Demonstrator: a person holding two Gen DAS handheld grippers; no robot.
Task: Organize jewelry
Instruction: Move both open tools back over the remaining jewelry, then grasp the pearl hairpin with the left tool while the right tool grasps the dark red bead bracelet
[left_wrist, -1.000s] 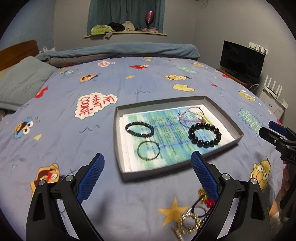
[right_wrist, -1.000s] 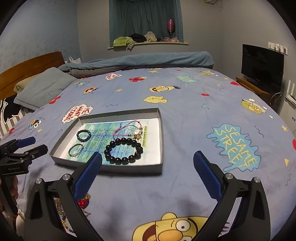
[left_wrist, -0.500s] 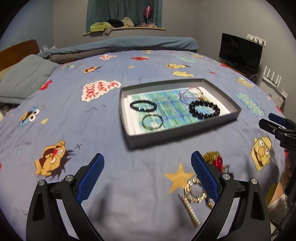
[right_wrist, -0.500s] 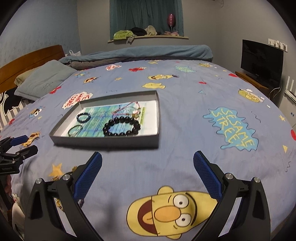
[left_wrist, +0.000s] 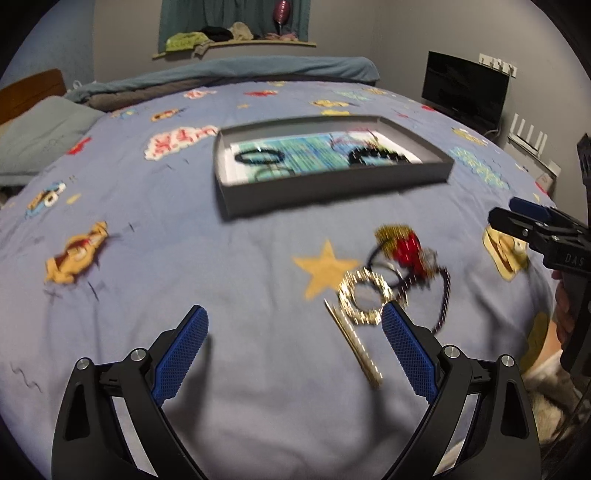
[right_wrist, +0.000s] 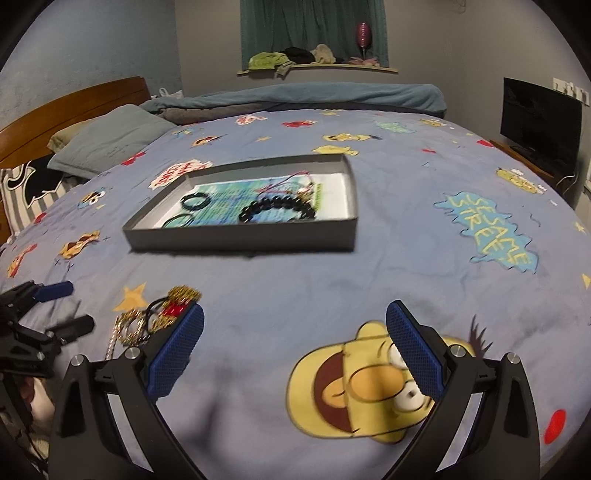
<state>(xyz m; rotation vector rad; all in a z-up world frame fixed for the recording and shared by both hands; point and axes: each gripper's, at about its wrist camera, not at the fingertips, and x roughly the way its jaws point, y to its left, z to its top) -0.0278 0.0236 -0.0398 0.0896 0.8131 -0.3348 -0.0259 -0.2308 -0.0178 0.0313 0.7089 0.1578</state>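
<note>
A grey tray (left_wrist: 332, 184) (right_wrist: 240, 236) lies on the bed and holds a big black bead bracelet (right_wrist: 277, 206), a small dark bracelet (left_wrist: 258, 157), a thin ring bracelet and a pink cord. A loose pile of jewelry (left_wrist: 391, 273) (right_wrist: 155, 317) lies on the sheet in front of the tray: gold rings, a gold bar, a red charm, dark cords. My left gripper (left_wrist: 295, 321) is open and empty, its right finger beside the gold rings. My right gripper (right_wrist: 295, 321) is open and empty, to the right of the pile.
The blue cartoon bedsheet (right_wrist: 406, 258) covers the bed. Pillows (right_wrist: 103, 136) and a wooden headboard (right_wrist: 74, 99) are at the left. A TV (right_wrist: 539, 122) stands at the right. A folded duvet (right_wrist: 314, 96) lies at the far end.
Both grippers have pulled back and lowered toward the near edge of the bed. The tray now looks farther away and the loose jewelry pile is fully in view. Both stay open.
</note>
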